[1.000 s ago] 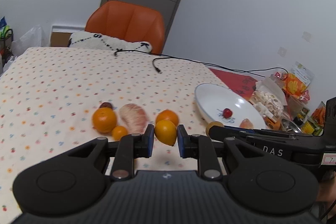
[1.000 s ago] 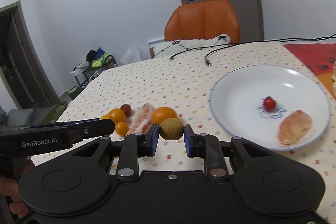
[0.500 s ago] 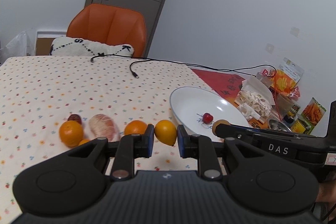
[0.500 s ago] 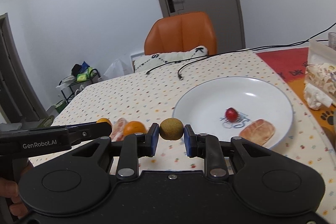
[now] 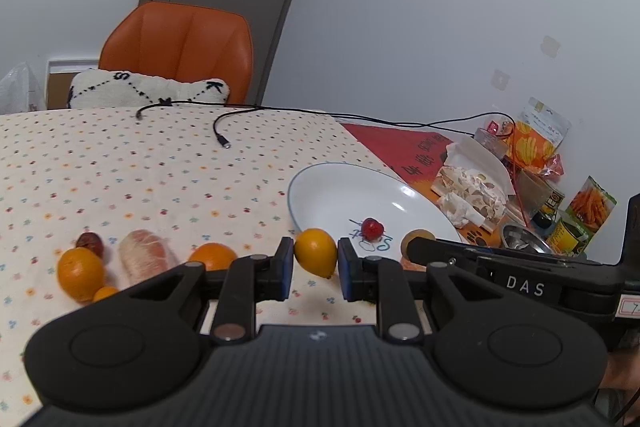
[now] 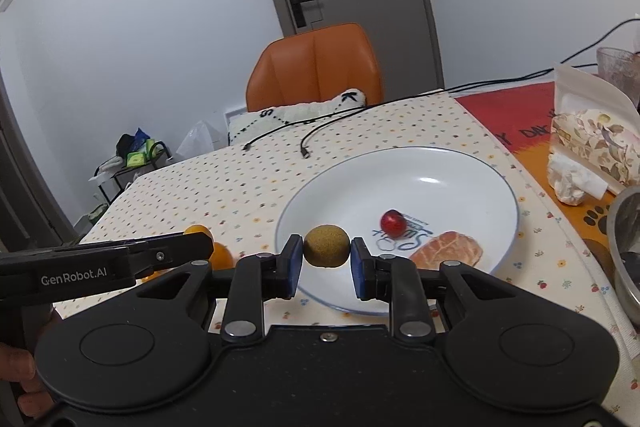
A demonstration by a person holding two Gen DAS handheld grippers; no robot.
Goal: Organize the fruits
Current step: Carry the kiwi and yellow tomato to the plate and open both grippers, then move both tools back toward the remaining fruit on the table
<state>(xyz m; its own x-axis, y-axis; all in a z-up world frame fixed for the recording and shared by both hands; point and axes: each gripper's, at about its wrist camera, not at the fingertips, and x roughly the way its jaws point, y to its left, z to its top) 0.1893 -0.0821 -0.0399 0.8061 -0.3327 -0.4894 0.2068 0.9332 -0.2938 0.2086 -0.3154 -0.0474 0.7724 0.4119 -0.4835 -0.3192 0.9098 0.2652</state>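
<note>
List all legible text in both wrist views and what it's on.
"DAS": right tool's side.
"GenRobot.AI": left tool's side.
"S", "K": letters on the cushion.
Blue writing on the plate: not legible.
Red mat characters, snack bags, cans: too blurred.
</note>
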